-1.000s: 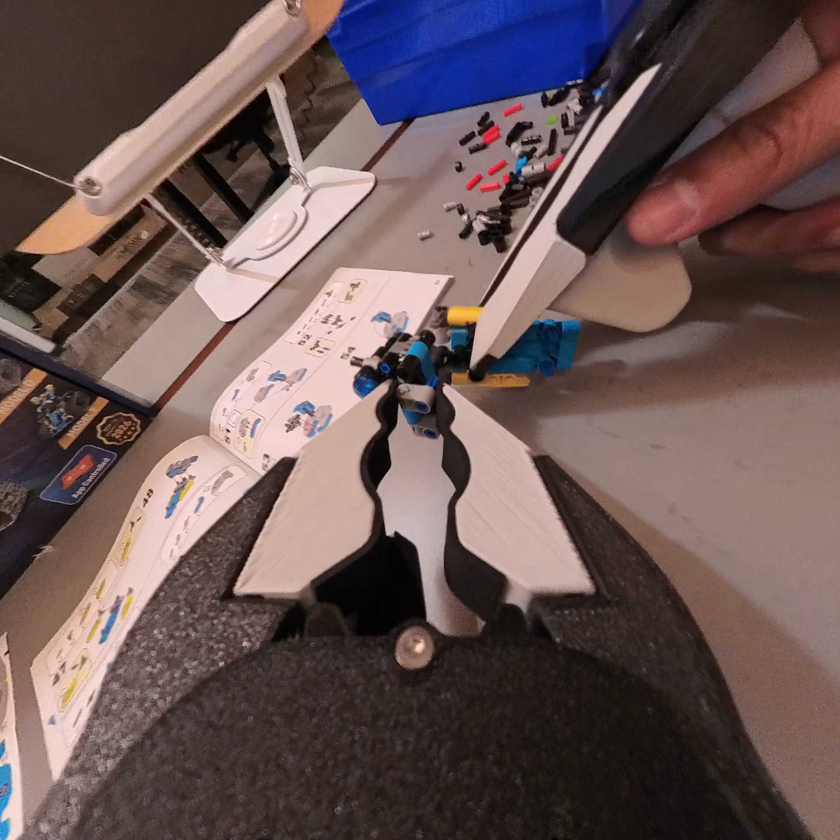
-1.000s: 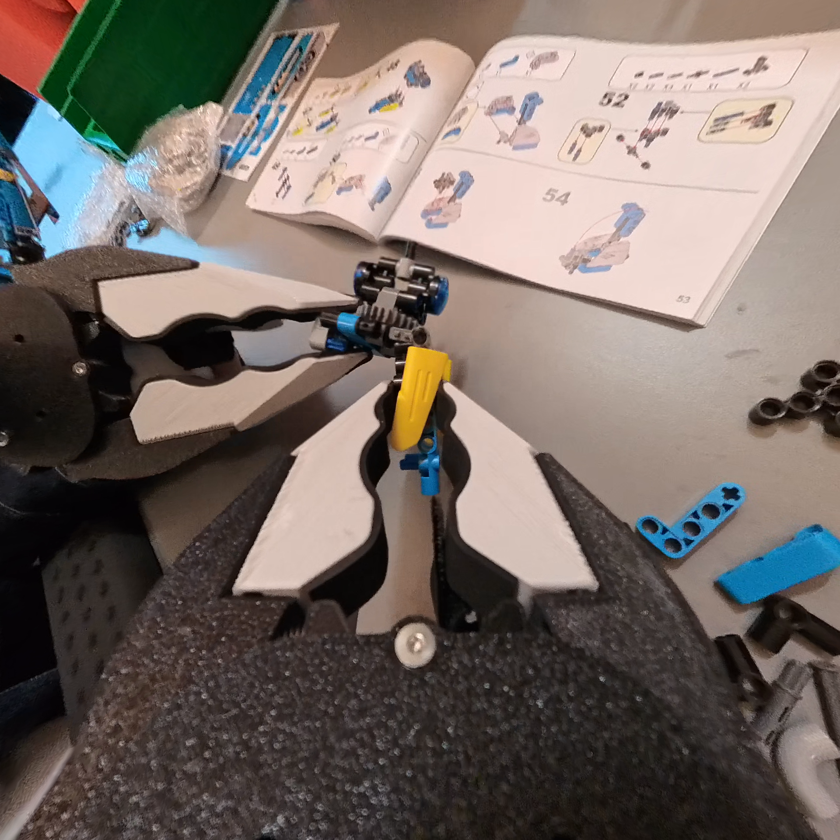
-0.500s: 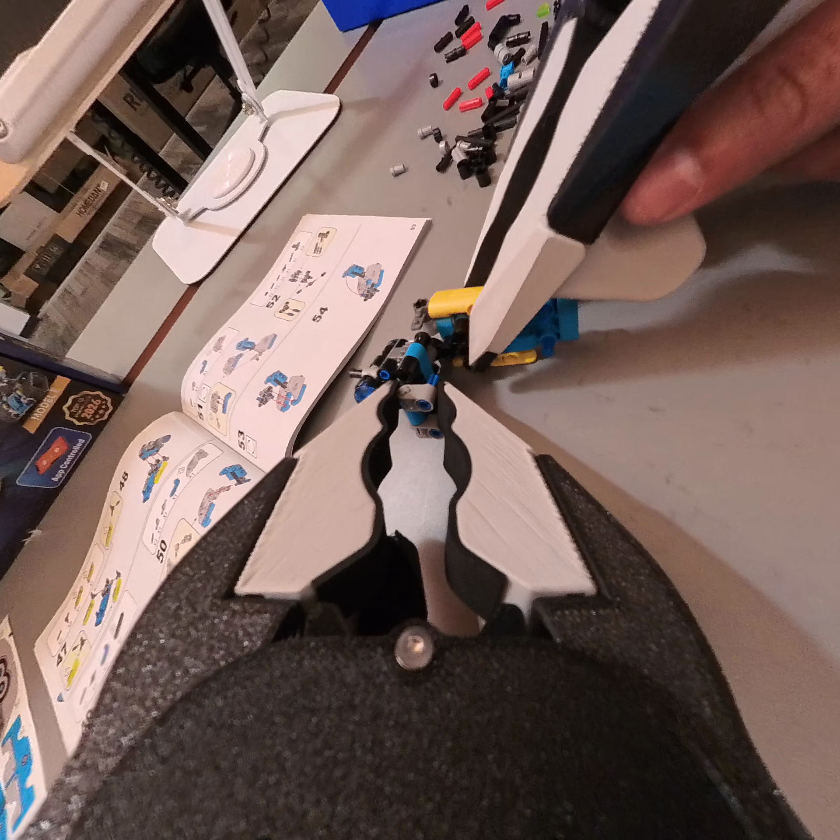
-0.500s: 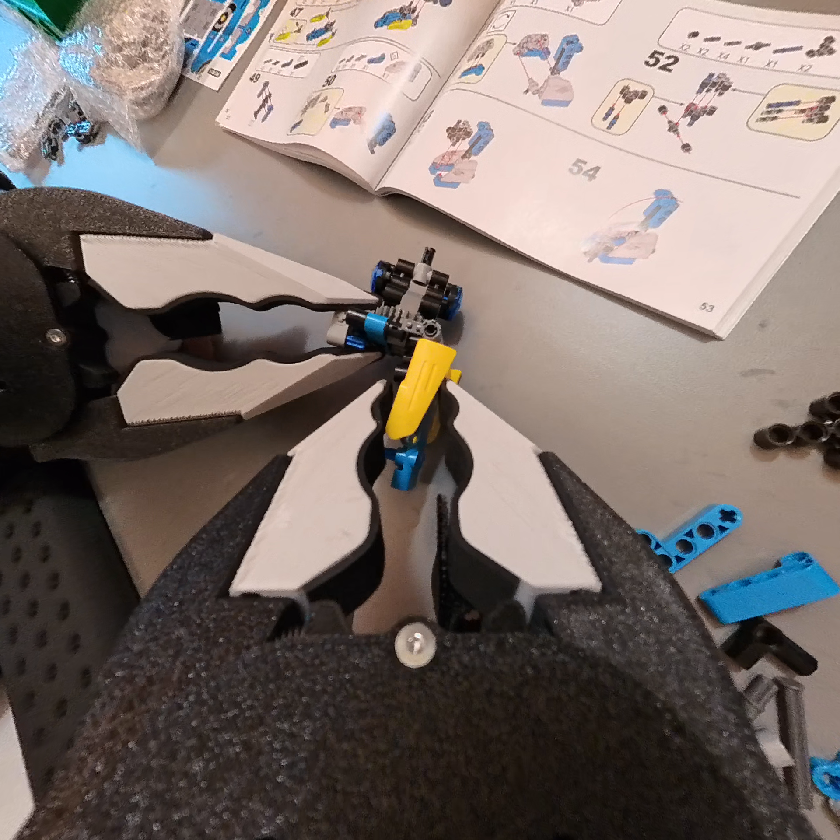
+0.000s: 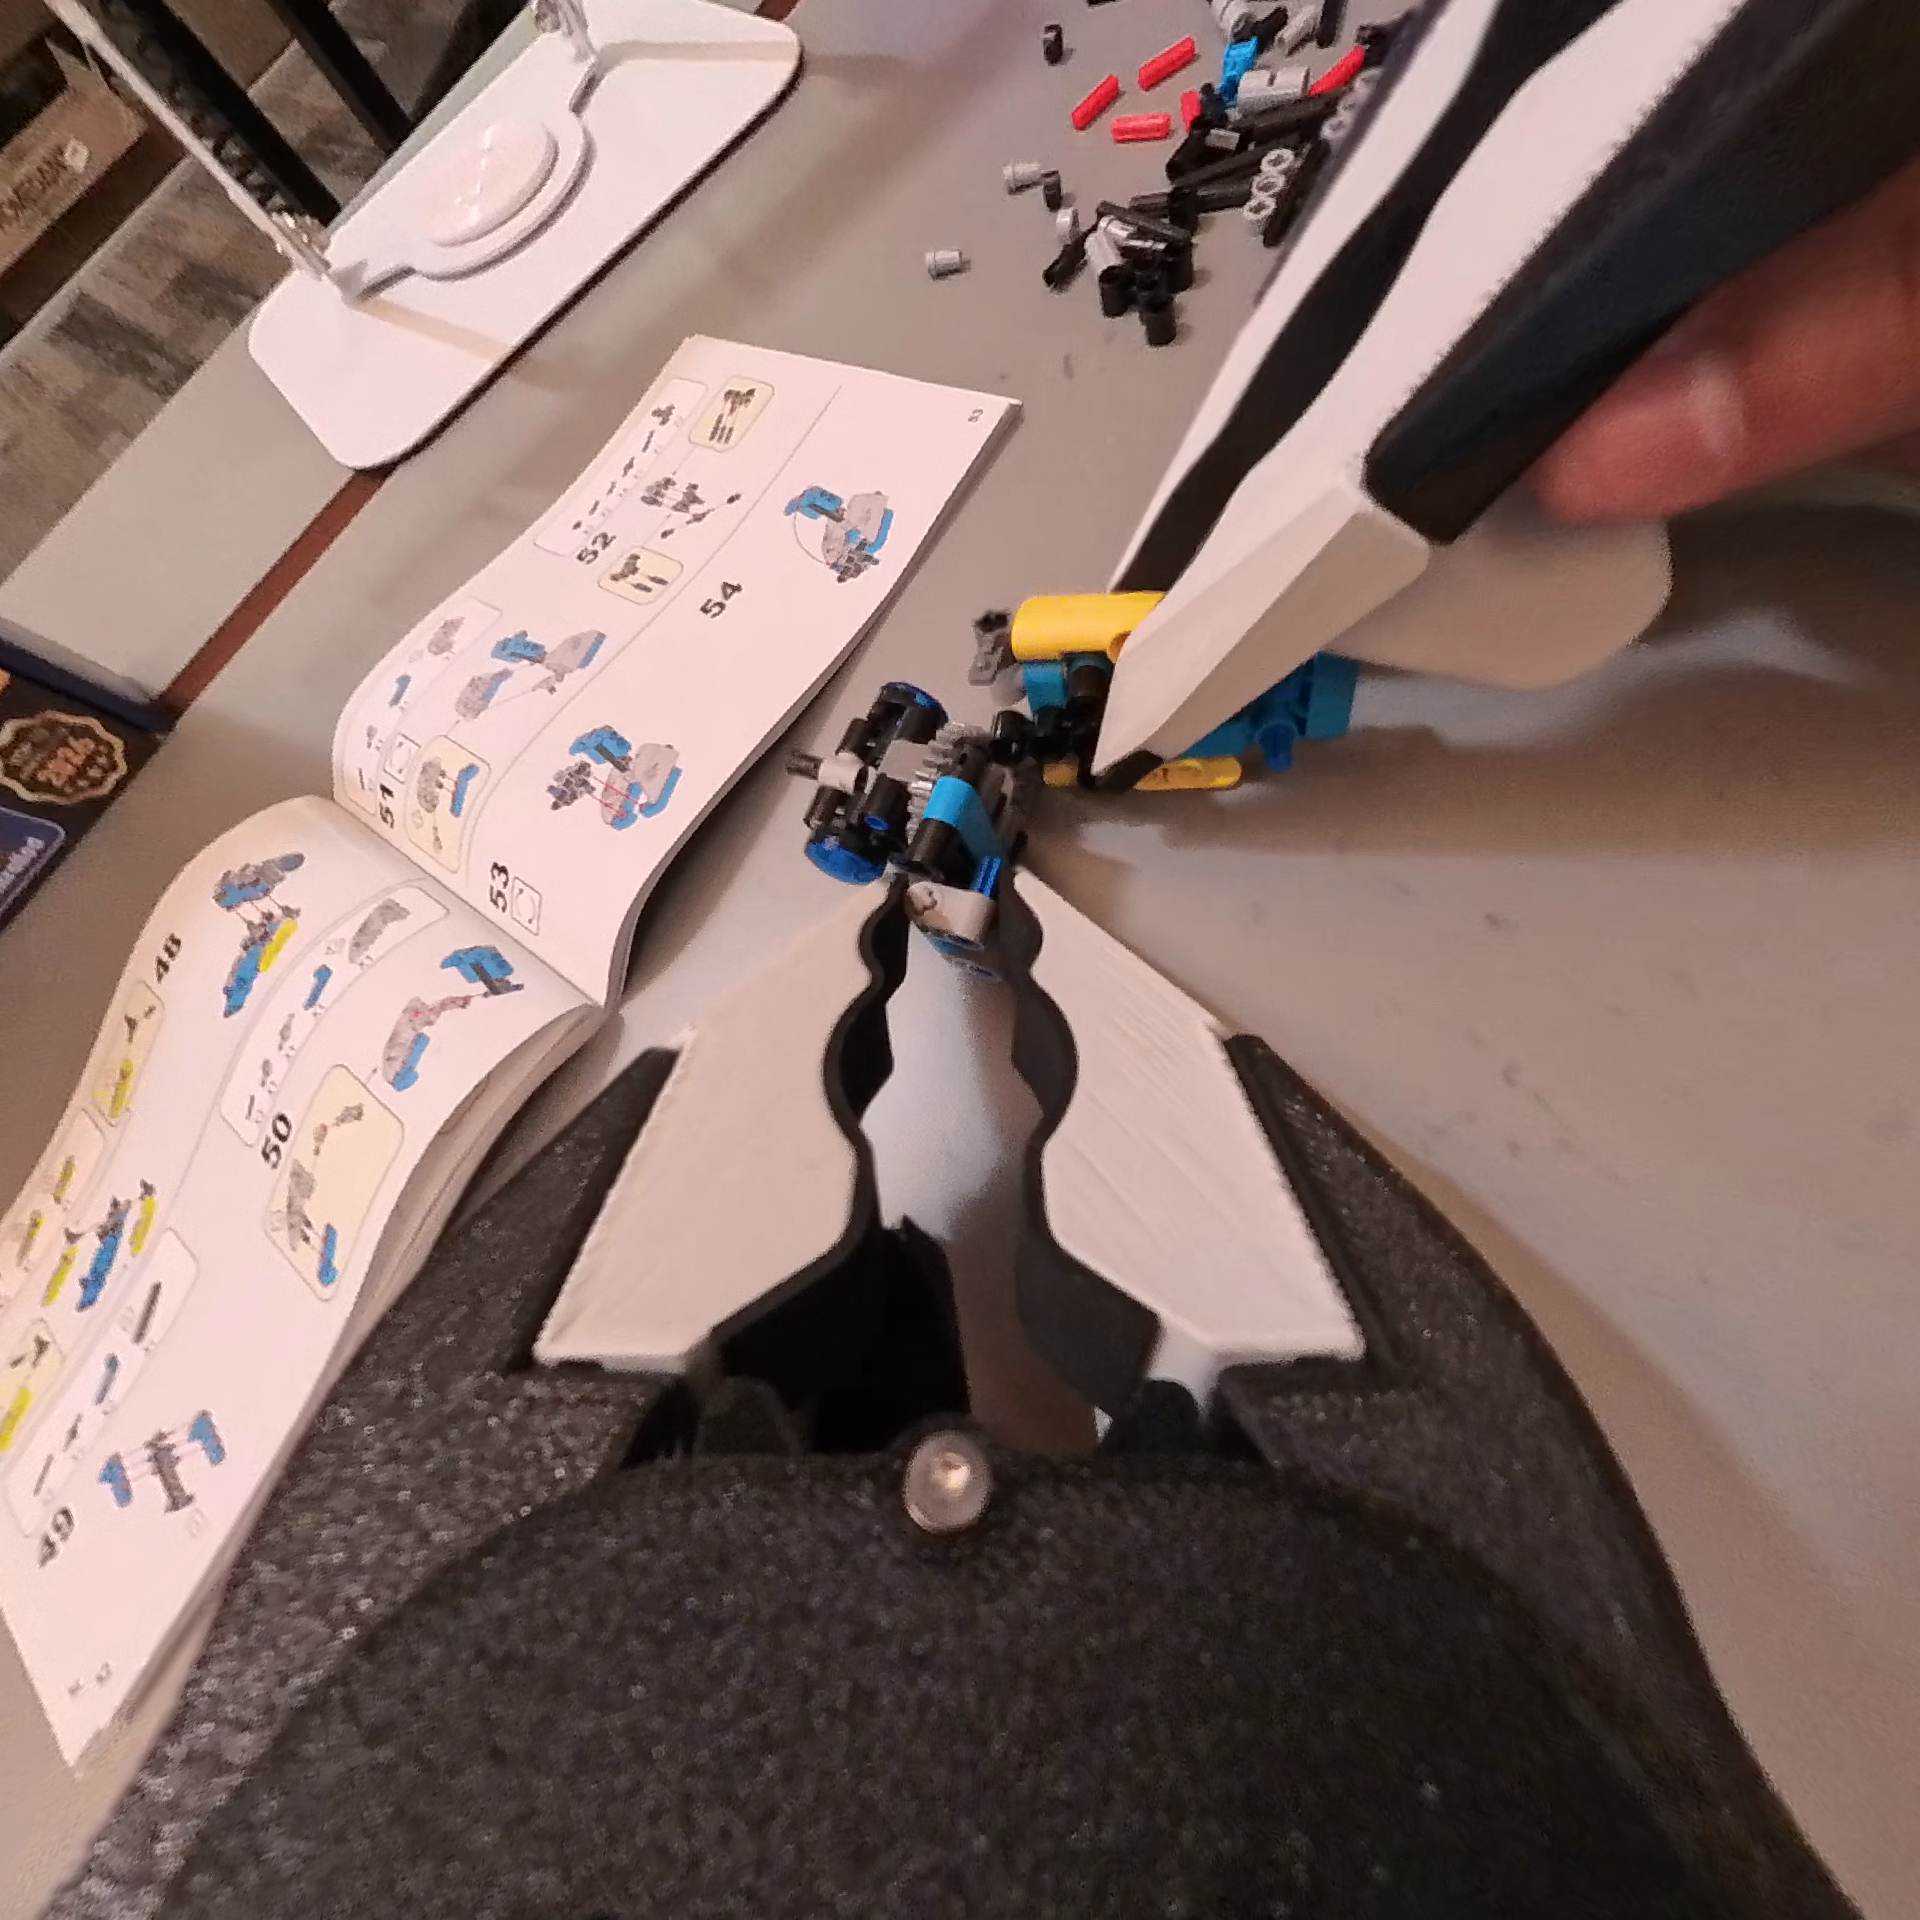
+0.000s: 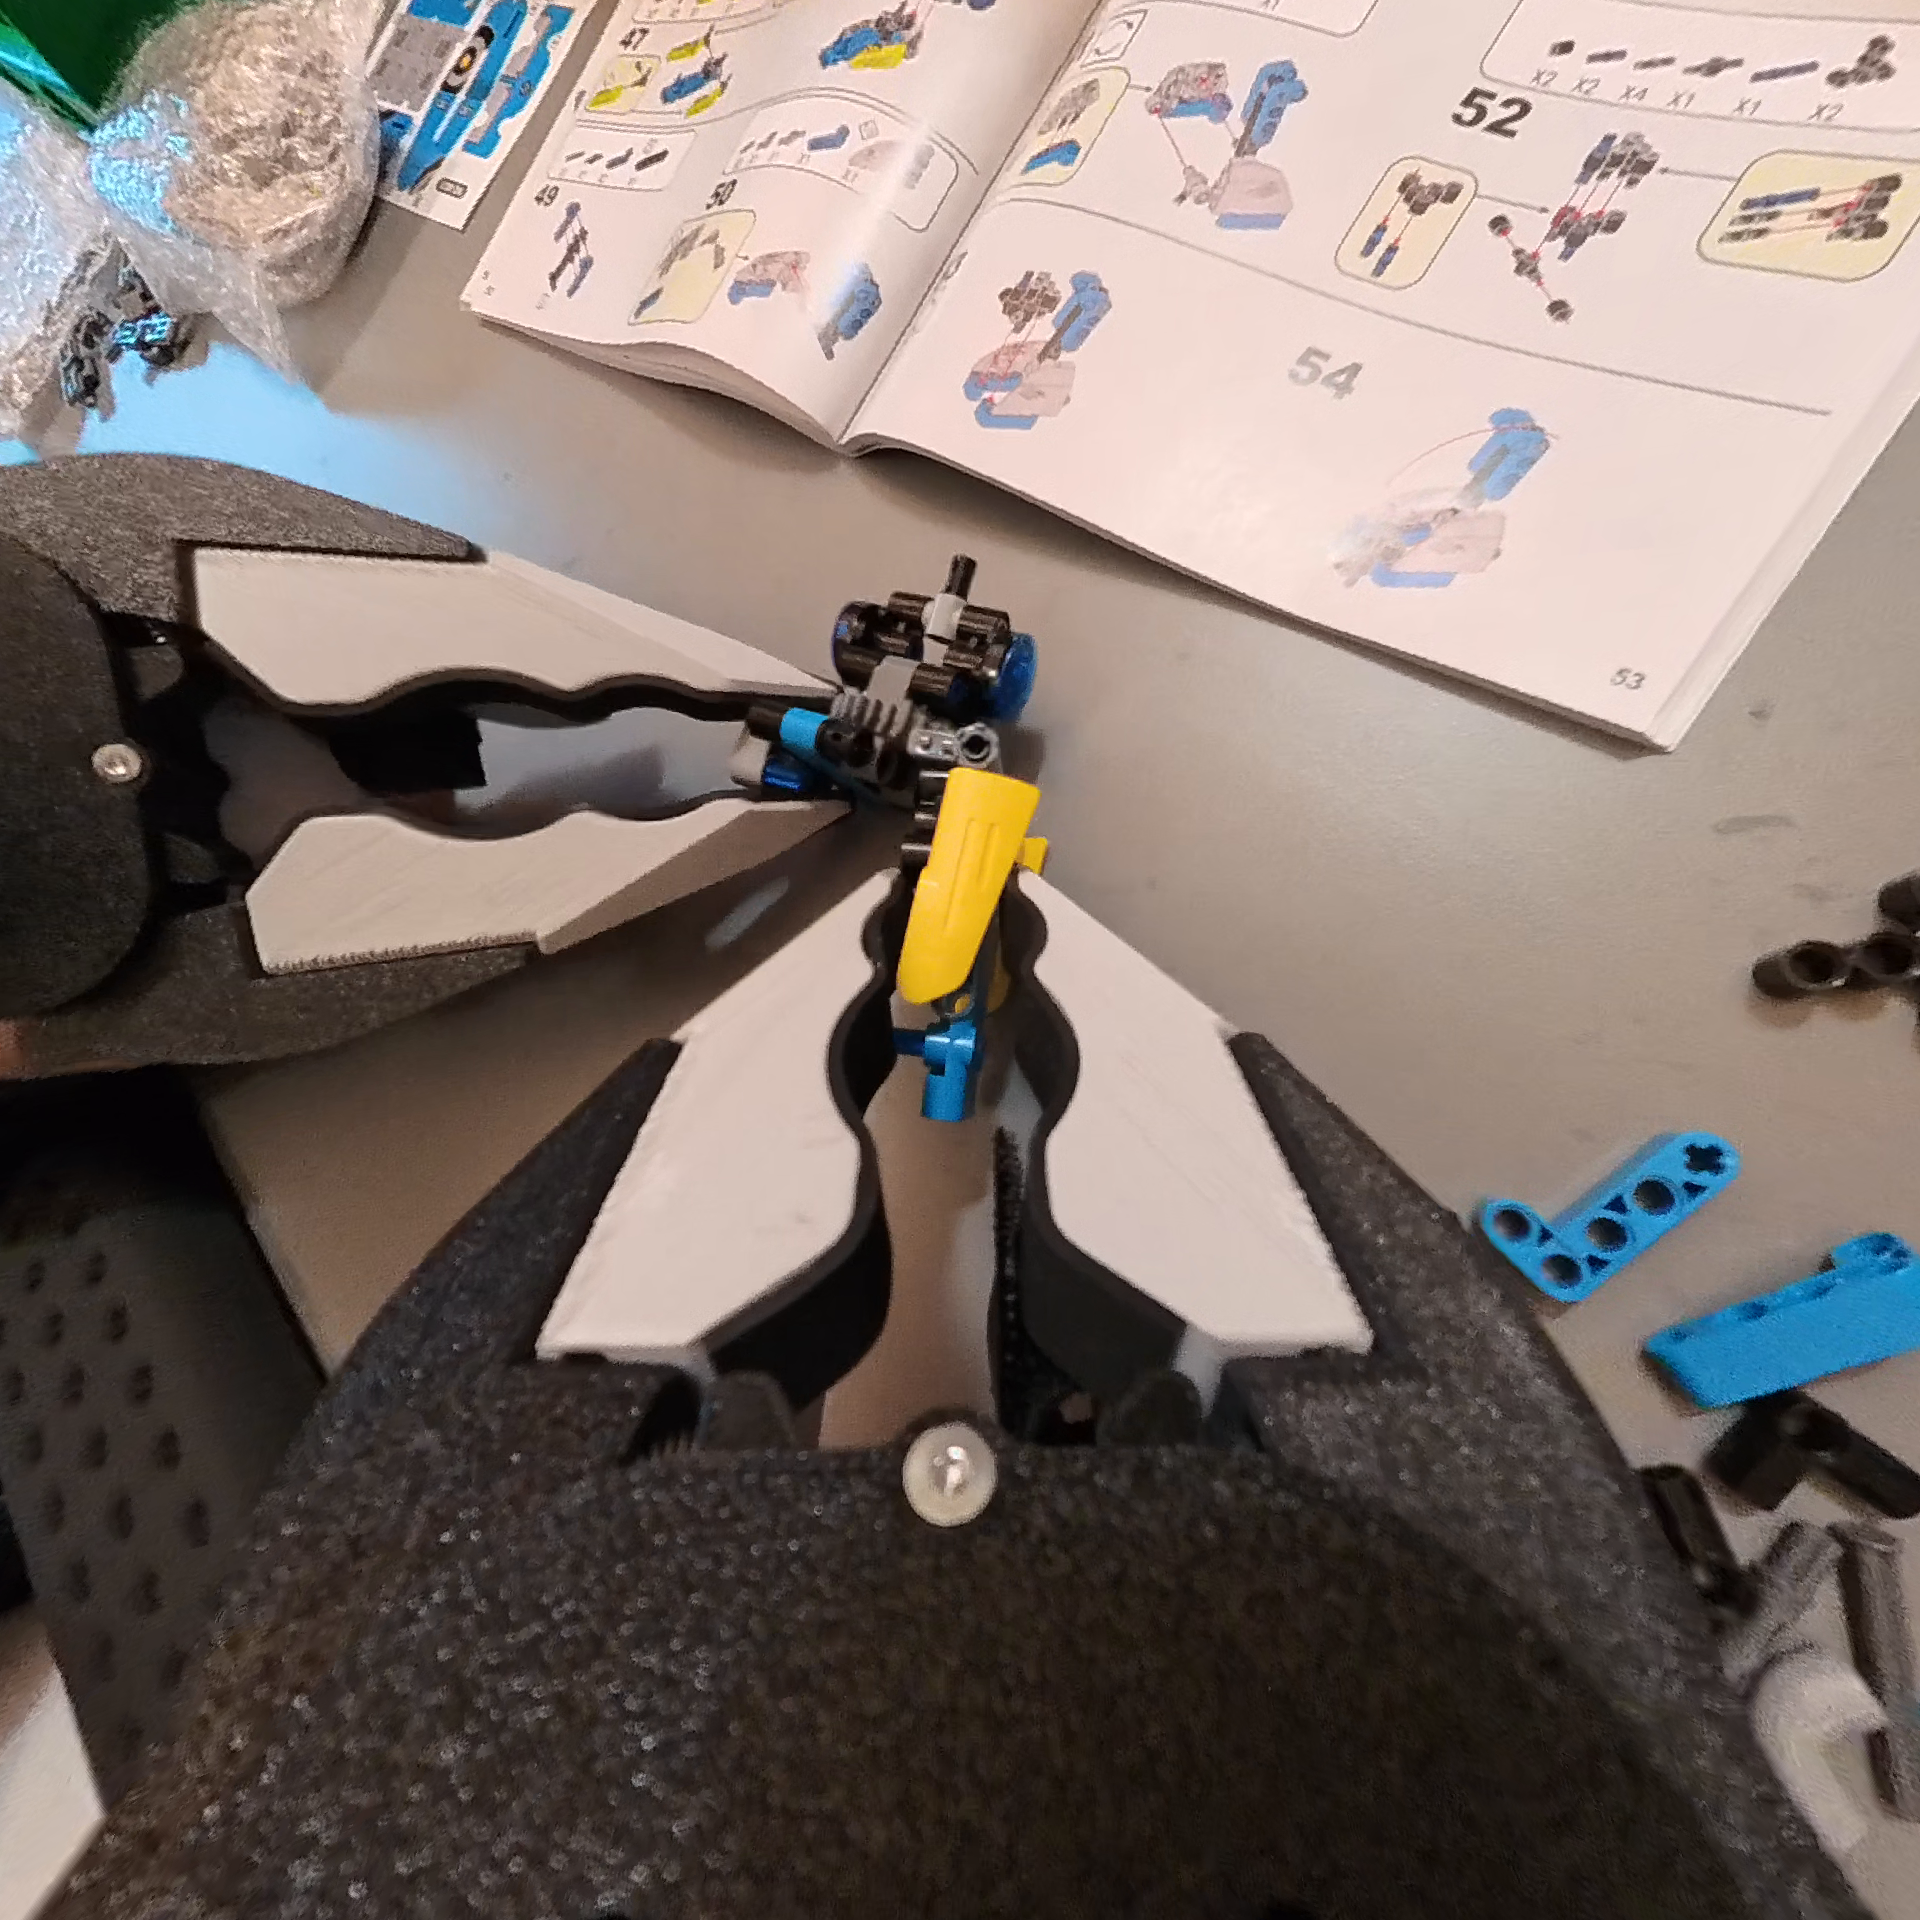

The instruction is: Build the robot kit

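Left tool: pinching the model's grey-blue end, frame centre.
Right tool: pinching its yellow end.
Booklet: open, left, on tabletop.

The right gripper pinches the yellow end of a small brick model; the left gripper clamps its black and blue end. An open booklet lies beyond, blue pieces to the right.

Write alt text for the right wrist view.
The right gripper is shut on the yellow and blue end of a small brick model; the left gripper grips its black end from the left, beside an open instruction booklet.
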### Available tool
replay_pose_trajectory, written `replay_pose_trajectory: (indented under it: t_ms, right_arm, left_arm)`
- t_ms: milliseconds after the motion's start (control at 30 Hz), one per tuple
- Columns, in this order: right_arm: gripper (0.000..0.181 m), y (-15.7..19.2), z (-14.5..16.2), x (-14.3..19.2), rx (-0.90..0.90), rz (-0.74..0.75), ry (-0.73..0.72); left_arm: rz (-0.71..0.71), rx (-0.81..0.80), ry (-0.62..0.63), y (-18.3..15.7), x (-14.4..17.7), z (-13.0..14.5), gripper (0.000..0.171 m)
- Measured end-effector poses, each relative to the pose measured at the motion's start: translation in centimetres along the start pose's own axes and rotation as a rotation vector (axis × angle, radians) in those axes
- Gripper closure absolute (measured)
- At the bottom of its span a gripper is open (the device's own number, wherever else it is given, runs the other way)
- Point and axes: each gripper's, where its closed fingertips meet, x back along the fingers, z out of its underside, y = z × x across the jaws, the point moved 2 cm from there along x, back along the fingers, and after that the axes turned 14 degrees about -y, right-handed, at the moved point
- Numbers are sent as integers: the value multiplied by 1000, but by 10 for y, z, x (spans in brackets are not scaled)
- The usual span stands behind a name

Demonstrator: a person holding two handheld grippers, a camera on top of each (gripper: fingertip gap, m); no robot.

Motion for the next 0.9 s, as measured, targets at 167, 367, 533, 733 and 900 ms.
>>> replay_pose_trajectory:
  t_ms: [167, 367, 533, 733, 900]
  right_arm:
    - [165, 5, 0, -2, 89, 100, 56]
    - [165, 6, -2, -3, 95, 112, 120]
    - [165, 7, -3, -5, 85, 123, 151]
    - [164, 5, -2, -4, 113, 75, 211]
    - [166, 5, 1, -9, 166, 76, 299]
  left_arm:
    - [-18, 27, 5, -1, 0, -1, 155]
    - [-8, 60, 7, -1, -1, 0, 155]
    - [-2, 86, 8, -2, -1, 0, 155]
    - [34, 176, 10, -1, -1, 0, 156]
    - [23, 195, 13, 3, 0, 1, 156]
